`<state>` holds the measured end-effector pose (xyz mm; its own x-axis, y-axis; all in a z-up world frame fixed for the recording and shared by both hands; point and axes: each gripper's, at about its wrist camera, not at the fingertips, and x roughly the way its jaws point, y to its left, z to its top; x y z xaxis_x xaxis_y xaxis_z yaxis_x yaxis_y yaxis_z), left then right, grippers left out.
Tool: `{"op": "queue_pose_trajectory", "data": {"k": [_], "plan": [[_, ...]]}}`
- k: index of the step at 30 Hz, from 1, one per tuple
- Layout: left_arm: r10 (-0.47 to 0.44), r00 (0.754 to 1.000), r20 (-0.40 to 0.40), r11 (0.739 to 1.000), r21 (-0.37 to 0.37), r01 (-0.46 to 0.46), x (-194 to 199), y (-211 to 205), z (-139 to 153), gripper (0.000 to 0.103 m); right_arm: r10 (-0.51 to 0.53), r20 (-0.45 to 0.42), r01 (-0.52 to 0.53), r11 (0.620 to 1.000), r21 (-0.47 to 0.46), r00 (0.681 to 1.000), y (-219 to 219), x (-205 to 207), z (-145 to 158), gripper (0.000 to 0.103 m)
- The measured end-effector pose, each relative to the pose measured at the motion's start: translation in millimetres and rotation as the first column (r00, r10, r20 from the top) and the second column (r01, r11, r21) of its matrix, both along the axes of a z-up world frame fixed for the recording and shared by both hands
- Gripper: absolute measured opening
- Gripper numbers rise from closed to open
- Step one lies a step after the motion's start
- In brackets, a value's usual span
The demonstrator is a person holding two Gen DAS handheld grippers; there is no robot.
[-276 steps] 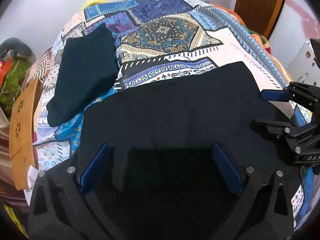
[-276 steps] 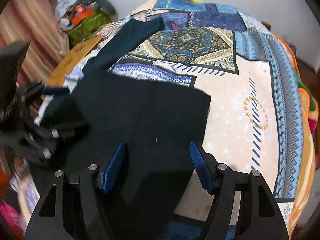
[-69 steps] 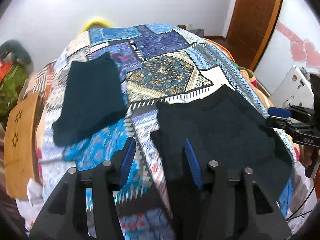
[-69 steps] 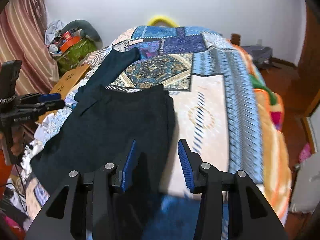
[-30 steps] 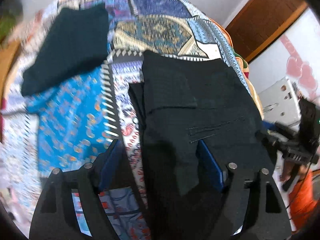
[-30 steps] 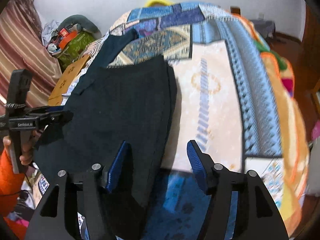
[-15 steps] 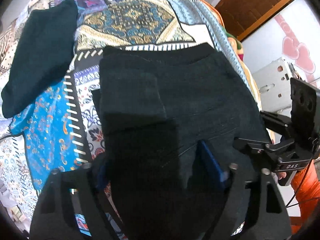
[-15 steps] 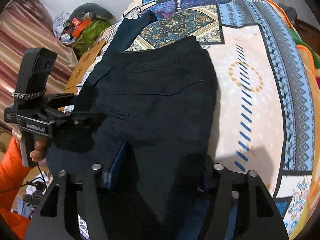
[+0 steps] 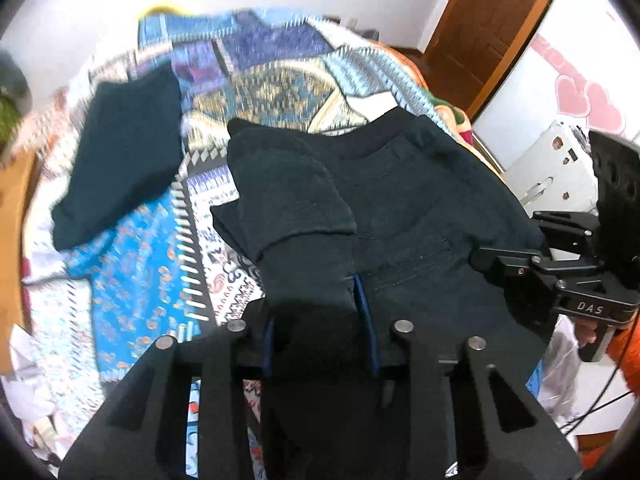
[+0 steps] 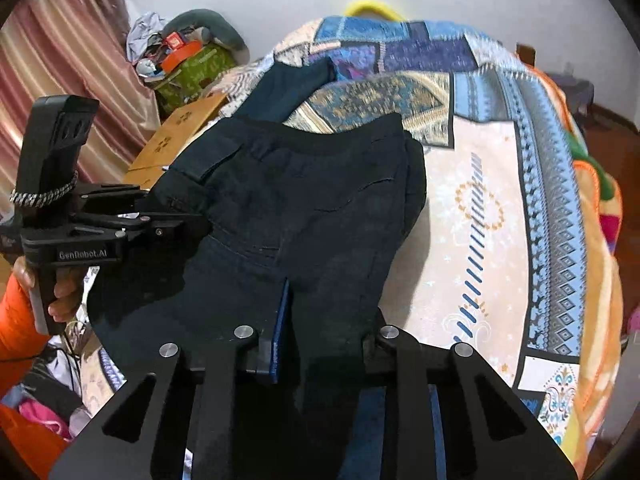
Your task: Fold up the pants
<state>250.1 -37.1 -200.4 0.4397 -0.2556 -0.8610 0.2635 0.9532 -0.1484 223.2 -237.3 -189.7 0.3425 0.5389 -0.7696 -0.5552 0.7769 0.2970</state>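
While the black pants (image 9: pixel 404 216) lie on the patterned bedspread (image 10: pixel 492 208), left gripper (image 9: pixel 318 316) and right gripper (image 10: pixel 320 320) each clamp their near edge.

patchwork bed (image 10: pixel 500 208) — pants (image 10: pixel 304 208), dark garment (image 9: pixel 120 160)

Bed cover: patchwork quilt (image 10: pixel 500 184), blue and cream.
Far left: folded dark cloth (image 9: pixel 120 160).
Bedside: wooden board (image 10: pixel 176 136), green bag (image 10: pixel 192 68).
Right: brown door (image 9: pixel 492 28).
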Motion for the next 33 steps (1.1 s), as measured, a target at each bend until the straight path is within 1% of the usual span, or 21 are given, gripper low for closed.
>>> {"op": "queue_pose_trajectory", "data": {"k": [2,4,10,14,16,20,24,28,30,33], "plan": [[-0.005,0.999,0.042,1.0,0.022,0.004,-5,-3,11,0.031,-0.001,0.029,0.001,1.0,0.003,1.0,2,0,9,0.021],[0.0,0.997,0.072,1.0,0.028,-0.003,-6,-2,22,0.03,-0.001,0.059,0.0,1.0,0.007,0.998,6,0,20,0.02],[0.056,0.987,0.15,0.998,-0.02,-0.053,-4,25,61,0.029,-0.001,0.155,-0.004,0.999,0.034,0.988,24,10,53,0.02],[0.094,0.967,0.237,0.996,-0.018,-0.093,-4,49,90,0.029,0.014,0.217,-0.028,0.998,0.061,0.976,42,22,74,0.02],[0.123,0.951,0.282,0.992,-0.026,-0.121,-2,66,106,0.029,0.026,0.247,-0.045,0.996,0.074,0.969,56,30,84,0.02],[0.171,0.924,0.341,0.985,-0.035,-0.169,10,101,126,0.029,0.054,0.293,-0.085,0.992,0.095,0.955,87,51,98,0.02],[0.214,0.906,0.366,0.976,-0.039,-0.215,35,138,133,0.029,0.071,0.319,-0.112,0.987,0.111,0.945,122,78,102,0.02],[0.262,0.898,0.353,0.964,-0.063,-0.257,66,171,126,0.029,0.08,0.334,-0.126,0.985,0.118,0.939,153,104,94,0.02],[0.279,0.892,0.355,0.959,-0.055,-0.278,84,187,117,0.029,0.083,0.334,-0.131,0.983,0.125,0.939,169,120,84,0.02],[0.297,0.895,0.332,0.953,-0.047,-0.299,119,207,94,0.029,0.077,0.303,-0.122,0.983,0.134,0.95,187,142,68,0.02]]}}
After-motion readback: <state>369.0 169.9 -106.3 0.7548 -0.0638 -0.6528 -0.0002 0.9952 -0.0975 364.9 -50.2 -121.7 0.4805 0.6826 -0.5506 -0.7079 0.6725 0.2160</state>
